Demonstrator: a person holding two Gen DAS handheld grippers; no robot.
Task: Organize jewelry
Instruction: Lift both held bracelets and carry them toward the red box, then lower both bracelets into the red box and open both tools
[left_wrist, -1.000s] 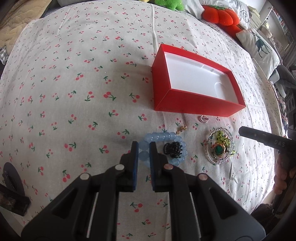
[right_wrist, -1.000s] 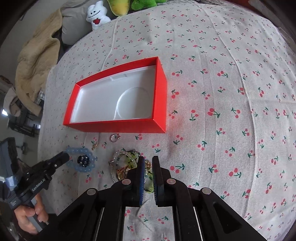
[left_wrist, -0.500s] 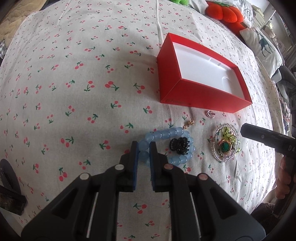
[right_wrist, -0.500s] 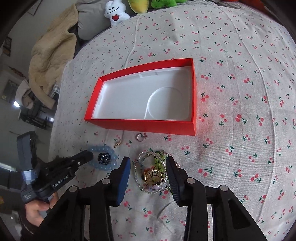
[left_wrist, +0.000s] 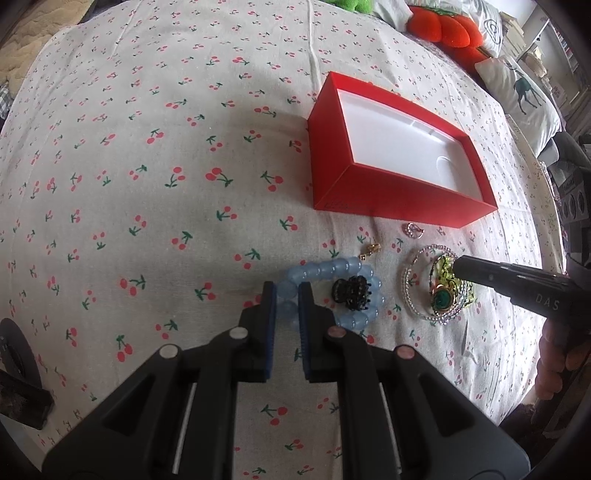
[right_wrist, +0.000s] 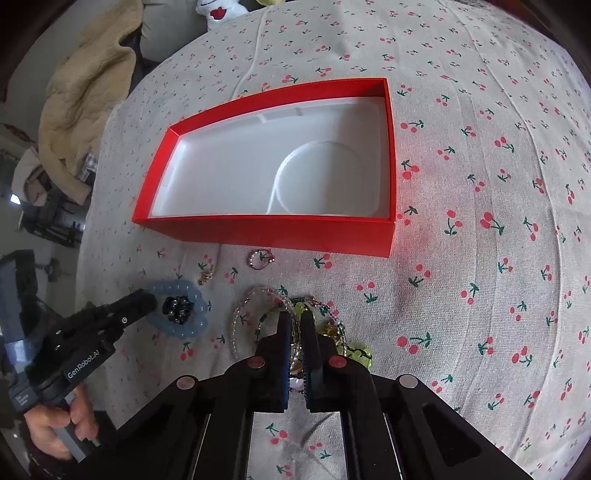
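My left gripper (left_wrist: 287, 295) is shut on the blue bead bracelet (left_wrist: 332, 267), which lies on the cherry-print cloth. A black hair claw (left_wrist: 351, 292) sits inside the bracelet's loop. To its right is a pile of beaded jewelry (left_wrist: 417, 291) with a green pendant. My right gripper (right_wrist: 295, 319) is shut on strands of that beaded jewelry (right_wrist: 247, 314). A small ring (right_wrist: 260, 257) and a gold earring (right_wrist: 205, 275) lie loose in front of the open red box (right_wrist: 280, 227), whose white inside holds nothing. In the right wrist view the left gripper (right_wrist: 149, 298) touches the bracelet (right_wrist: 192, 325).
Cherry-print cloth covers the whole bed. A beige blanket (right_wrist: 81, 96) hangs at the far left, and a white plush (right_wrist: 218, 11) sits at the back. Orange plush (left_wrist: 443, 29) and a deer pillow (left_wrist: 521, 88) lie beyond the box. A hand (right_wrist: 55, 424) holds each gripper's handle.
The right gripper opened wide over the beaded pile, came closer to it, then closed on its strands. The left gripper kept its grip on the blue bracelet and stayed where it was.
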